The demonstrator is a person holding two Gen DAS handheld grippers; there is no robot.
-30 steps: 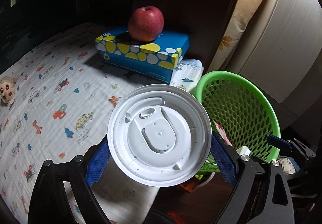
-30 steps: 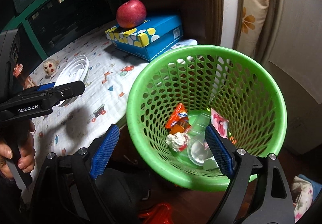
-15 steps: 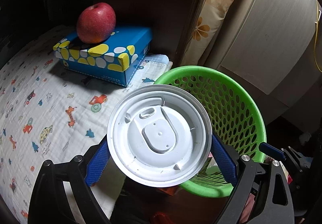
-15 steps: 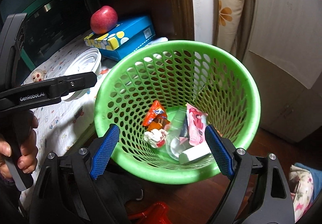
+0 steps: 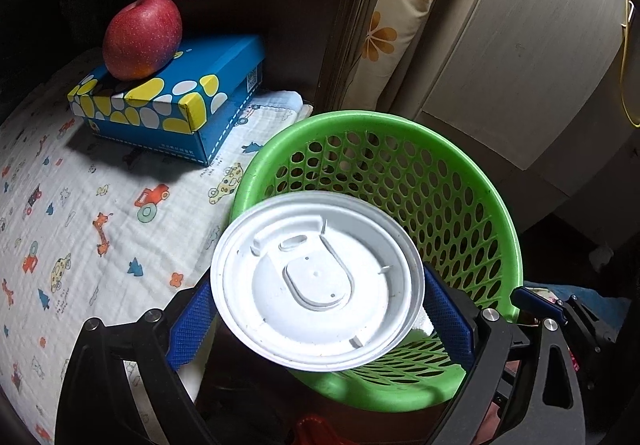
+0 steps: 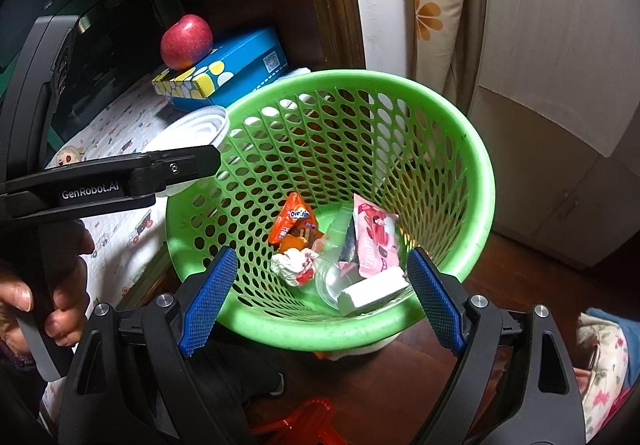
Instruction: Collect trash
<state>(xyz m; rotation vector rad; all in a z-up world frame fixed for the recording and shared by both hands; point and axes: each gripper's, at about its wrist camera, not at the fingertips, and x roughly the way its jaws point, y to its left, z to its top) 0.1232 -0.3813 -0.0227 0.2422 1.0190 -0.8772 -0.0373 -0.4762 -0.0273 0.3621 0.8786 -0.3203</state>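
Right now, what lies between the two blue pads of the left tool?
The white plastic lid lies there, clamped at its edges by the left tool, partly over the green basket. The left wrist view shows it.

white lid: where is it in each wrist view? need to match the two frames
Left wrist: white lid fills the lower centre, clamped between the left gripper jaws, overlapping the near-left rim of the green basket.
Right wrist: lid seen edge-on at mid-left, behind the left gripper's black finger, beside the basket's left rim.
Shared landmark: red apple on the blue tissue box.
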